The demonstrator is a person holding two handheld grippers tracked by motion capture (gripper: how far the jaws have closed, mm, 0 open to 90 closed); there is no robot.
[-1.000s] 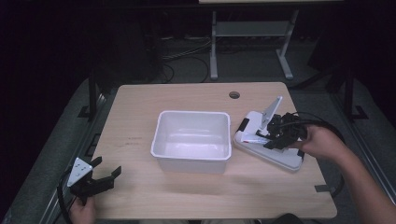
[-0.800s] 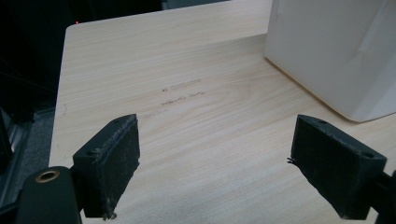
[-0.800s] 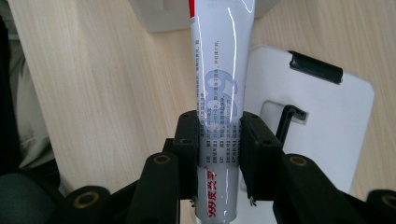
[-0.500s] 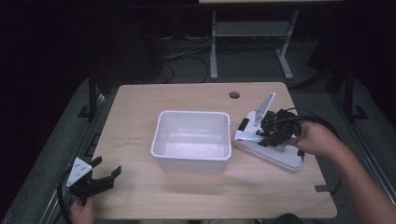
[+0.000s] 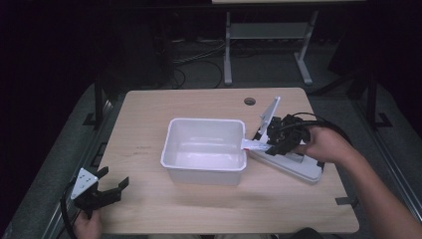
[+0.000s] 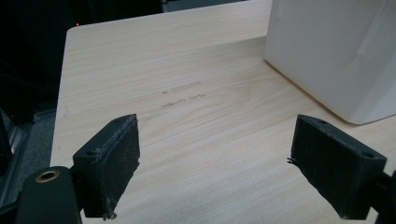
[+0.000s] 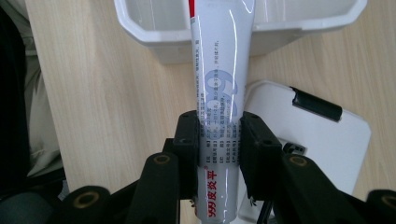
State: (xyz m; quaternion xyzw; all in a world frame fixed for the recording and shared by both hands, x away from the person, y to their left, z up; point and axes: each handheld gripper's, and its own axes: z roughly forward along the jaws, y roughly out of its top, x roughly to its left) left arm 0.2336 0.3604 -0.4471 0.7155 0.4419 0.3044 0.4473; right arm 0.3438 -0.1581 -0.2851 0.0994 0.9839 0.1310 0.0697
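Seen from the high view, a white plastic bin [image 5: 205,151] sits at the middle of a light wooden table [image 5: 149,119], and everything else is placed around it. Just to the right of the bin, the right gripper [image 5: 272,144] clamps a white tube [image 5: 255,145] whose far end reaches the bin's right rim, above a flat white case [image 5: 303,168] with its lid [image 5: 269,113] tilted up. The person's right hand [image 5: 326,145] grips the tool from the side away from the bin. Well to the lower left of the bin, at the table's near corner, the left gripper [image 5: 113,186] is held low with its 2 jaws spread wide and nothing between them — the left hand [image 5: 87,227] below it. In the left gripper view, the 2 black jaws stand far apart over bare wood, the bin's white wall [image 6: 336,51] at upper right. In the right gripper view, the jaws press on both sides of the tube [image 7: 219,93] — red and grey print along its length — with its tip over the bin's rim [image 7: 163,39] and the white case [image 7: 308,140] beneath at right.
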